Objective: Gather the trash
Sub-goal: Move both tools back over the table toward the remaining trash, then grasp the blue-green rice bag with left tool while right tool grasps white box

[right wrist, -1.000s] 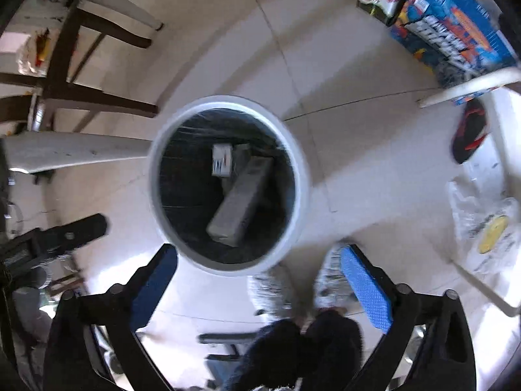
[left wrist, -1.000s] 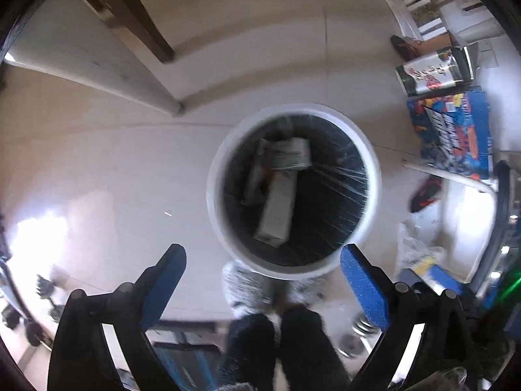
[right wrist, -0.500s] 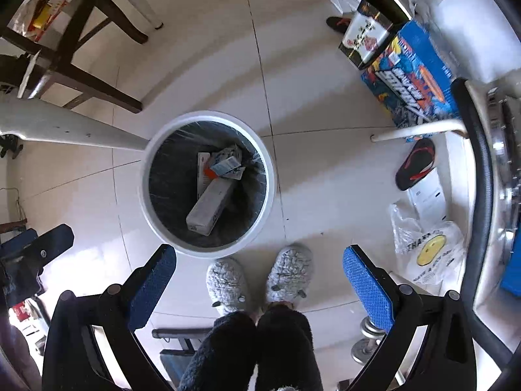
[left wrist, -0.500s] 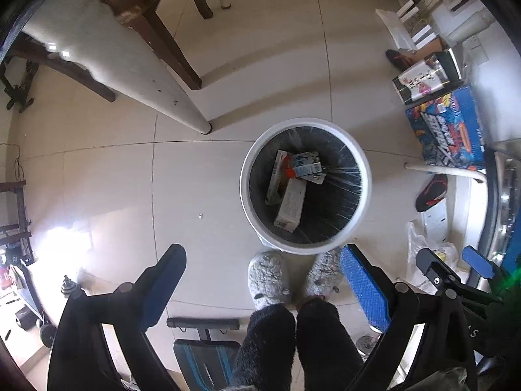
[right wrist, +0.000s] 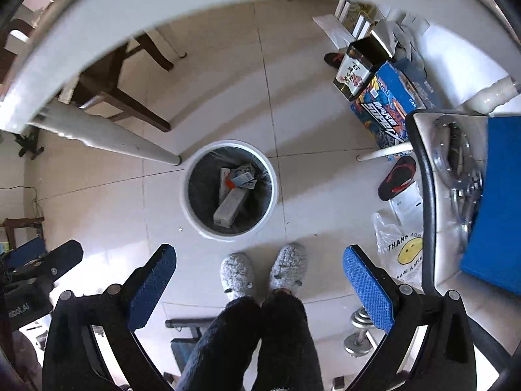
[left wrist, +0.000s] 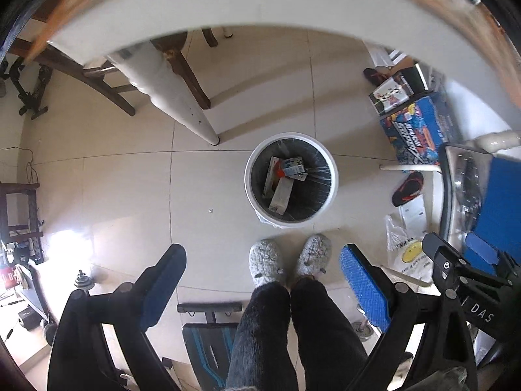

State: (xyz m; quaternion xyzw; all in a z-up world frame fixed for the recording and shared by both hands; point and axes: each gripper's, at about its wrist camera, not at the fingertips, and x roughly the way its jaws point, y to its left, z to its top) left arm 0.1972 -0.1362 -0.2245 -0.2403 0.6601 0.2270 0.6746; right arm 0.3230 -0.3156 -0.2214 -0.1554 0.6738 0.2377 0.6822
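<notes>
I held both grippers high over the tiled floor, pointing straight down, and neither carried anything: the left gripper (left wrist: 263, 280) had its blue pads spread wide with only floor and my slippers (left wrist: 288, 259) between them, and the right gripper (right wrist: 260, 280) stood just as wide apart and just as empty. The trash bin (left wrist: 330, 192), white with a dark liner, sat on the floor just in front of my feet, beside the white table leg (left wrist: 182, 110). Inside it lay several pieces of trash: a long pale carton (left wrist: 281, 195), a flat box (left wrist: 271, 177) beside it, and a small printed carton (left wrist: 294, 166) resting on top of them. So I judged a good part of the collecting as done, with those pieces in the bin and my fingers free. What remained was harder to tell. A plastic bag with a smiley face (right wrist: 403, 254) lay on the floor off to my right, near a sandal (right wrist: 397, 177), and printed boxes (right wrist: 387, 107) stood further out by the wall; I could not say whether any of these counted as trash. A curved white table edge (right wrist: 195, 3) filled the top of both views, and whatever lay on it was hidden from me.
</notes>
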